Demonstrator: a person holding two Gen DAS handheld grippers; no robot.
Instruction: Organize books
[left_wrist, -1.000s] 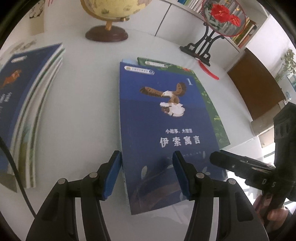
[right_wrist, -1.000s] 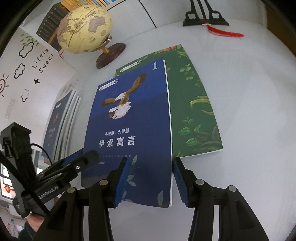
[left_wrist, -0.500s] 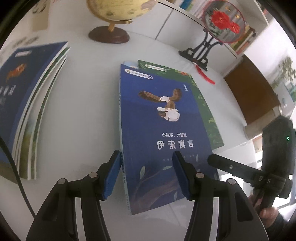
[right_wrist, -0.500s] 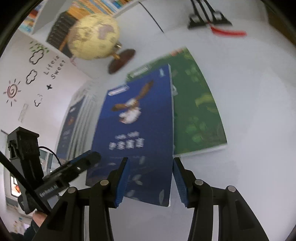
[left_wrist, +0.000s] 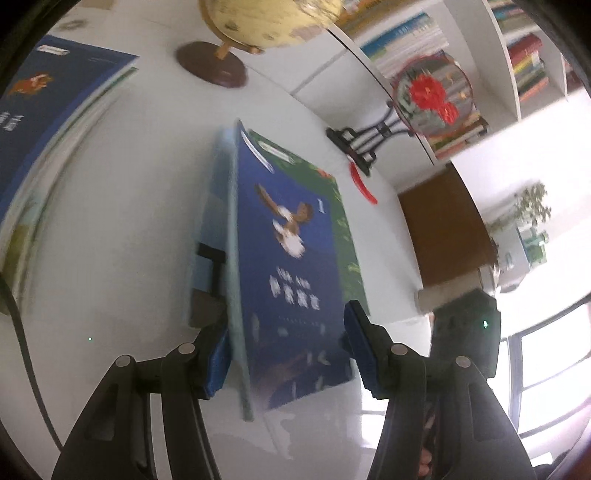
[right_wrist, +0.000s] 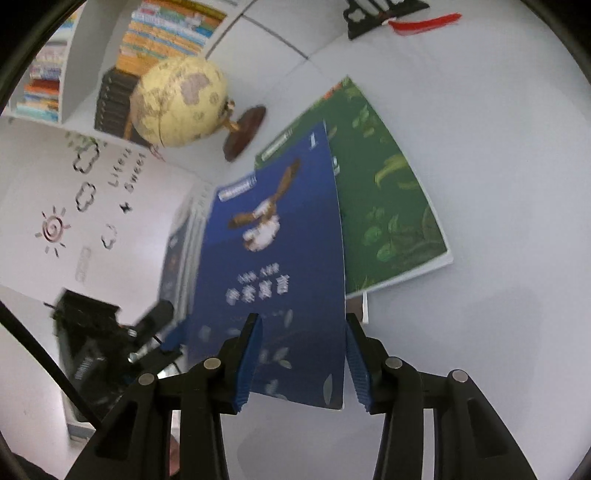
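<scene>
White worktop (left_wrist: 129, 221), globe (left_wrist: 266, 22) at 12 o'clock. Left tongs (left_wrist: 288, 325) and right tongs (right_wrist: 303, 325) stand open astride the tilted blue book (left_wrist: 291, 240); probably clamp squarely before lifting.

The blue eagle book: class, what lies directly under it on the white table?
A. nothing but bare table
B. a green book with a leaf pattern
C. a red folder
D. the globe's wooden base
B: in the right wrist view the green book sticks out to the right from beneath the blue eagle book, while the globe stands apart behind them.
</scene>
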